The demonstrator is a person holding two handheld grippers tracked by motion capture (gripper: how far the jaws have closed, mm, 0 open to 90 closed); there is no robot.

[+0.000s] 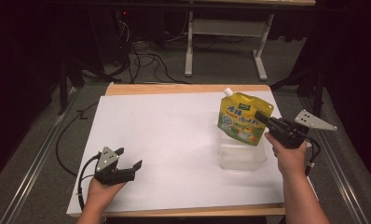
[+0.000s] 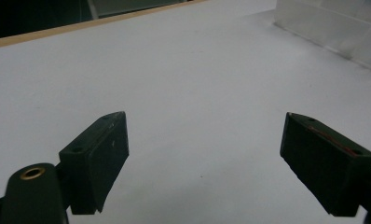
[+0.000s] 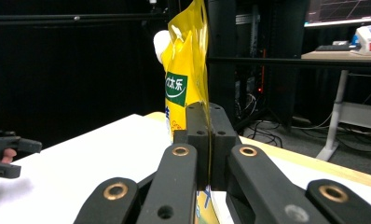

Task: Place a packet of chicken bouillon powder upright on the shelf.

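Observation:
A yellow spouted drink pouch (image 1: 242,116) with a white cap hangs upright over a clear plastic box (image 1: 242,156) at the table's right. My right gripper (image 1: 264,119) is shut on the pouch's right edge. In the right gripper view the pouch (image 3: 186,84) rises edge-on from between the closed jaws of the right gripper (image 3: 210,140). My left gripper (image 1: 129,158) rests low at the table's front left, open with nothing between its fingers. In the left gripper view the left gripper (image 2: 204,156) has its jaws spread wide over bare white tabletop.
The white table top (image 1: 174,140) has a wooden edge at front and back. The clear box's corner (image 2: 333,28) shows at the upper right of the left gripper view. Beyond the table stand a white desk frame (image 1: 225,42) and floor cables (image 1: 146,60).

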